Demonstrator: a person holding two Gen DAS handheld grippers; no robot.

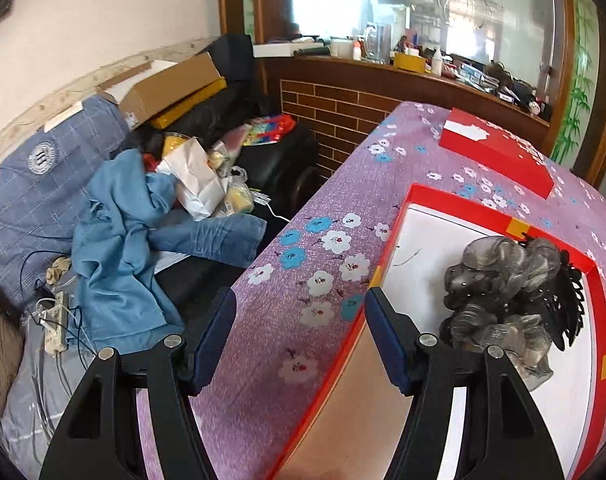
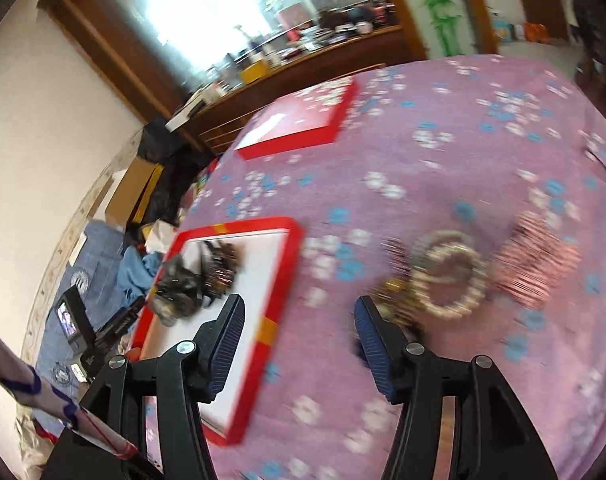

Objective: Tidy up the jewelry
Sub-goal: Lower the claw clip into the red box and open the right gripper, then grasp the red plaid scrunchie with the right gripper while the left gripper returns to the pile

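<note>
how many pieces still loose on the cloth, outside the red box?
3 that I can make out: a pearl ring-shaped piece, a pink comb-like clip right of it, and a small gold item at its left. The image is blurred; more may be hidden.

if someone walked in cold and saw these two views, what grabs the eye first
First the open red box with its white inside, lying on the purple flowered tablecloth, with a grey hair scrunchie and a black claw clip inside it. Next the loose jewelry left on the cloth in the right wrist view: a pearl bracelet beside a pink coiled piece. The red lid lies apart, farther back.
</note>
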